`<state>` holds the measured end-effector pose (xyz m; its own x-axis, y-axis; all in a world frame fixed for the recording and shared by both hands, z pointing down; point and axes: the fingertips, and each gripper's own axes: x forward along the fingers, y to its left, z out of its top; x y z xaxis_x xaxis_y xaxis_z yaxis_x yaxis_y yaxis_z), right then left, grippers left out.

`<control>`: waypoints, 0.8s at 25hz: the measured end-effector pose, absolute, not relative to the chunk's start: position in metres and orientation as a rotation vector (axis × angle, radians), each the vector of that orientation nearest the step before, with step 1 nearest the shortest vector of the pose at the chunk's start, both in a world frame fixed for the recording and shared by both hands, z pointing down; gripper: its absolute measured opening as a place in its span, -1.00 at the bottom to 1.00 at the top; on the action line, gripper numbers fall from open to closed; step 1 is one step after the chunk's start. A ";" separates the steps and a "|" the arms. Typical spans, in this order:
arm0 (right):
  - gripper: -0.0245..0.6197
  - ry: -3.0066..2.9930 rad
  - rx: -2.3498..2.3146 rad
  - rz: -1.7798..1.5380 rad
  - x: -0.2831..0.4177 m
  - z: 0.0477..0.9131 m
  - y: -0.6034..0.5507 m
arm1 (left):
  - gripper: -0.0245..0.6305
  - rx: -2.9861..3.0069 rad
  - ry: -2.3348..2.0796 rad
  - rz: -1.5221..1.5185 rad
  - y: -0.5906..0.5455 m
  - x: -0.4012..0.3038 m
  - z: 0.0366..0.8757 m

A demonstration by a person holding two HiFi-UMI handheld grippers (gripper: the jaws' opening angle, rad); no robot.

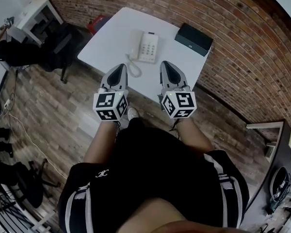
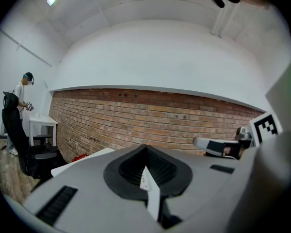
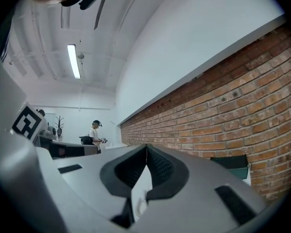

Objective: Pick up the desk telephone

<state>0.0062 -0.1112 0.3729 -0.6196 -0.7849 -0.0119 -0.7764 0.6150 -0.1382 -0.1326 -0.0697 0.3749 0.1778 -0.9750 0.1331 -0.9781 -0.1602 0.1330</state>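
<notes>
A white desk telephone (image 1: 144, 46) with a keypad and a coiled cord lies on the white table (image 1: 106, 38) in the head view, handset along its left side. My left gripper (image 1: 120, 68) is shut with nothing in it, its tip at the table's near edge, short of the phone's cord. Parallel to it, my right gripper (image 1: 167, 65) is also shut and holds nothing, just right of the phone's near end. In the left gripper view the jaws (image 2: 146, 148) meet at the tip, and the right gripper's jaws (image 3: 146, 147) meet too. The phone shows as a sliver between the right gripper's jaws.
A black box (image 1: 194, 38) lies at the table's far right corner against the brick wall (image 1: 242, 57). A black office chair (image 1: 60, 47) and a white side table (image 1: 36, 13) stand left of the table. A person (image 2: 20, 101) stands far left.
</notes>
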 end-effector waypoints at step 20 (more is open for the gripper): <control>-0.92 2.719 -1.653 -0.391 -0.047 0.430 -0.275 | -0.93 2.274 -1.603 0.146 -0.248 -0.207 0.430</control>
<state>-0.0474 -0.2751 0.4303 -0.4667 -0.8659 0.1799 -0.8815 0.4390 -0.1738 -0.2074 -0.2481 0.4299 0.3533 -0.8917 0.2830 -0.9281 -0.2961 0.2255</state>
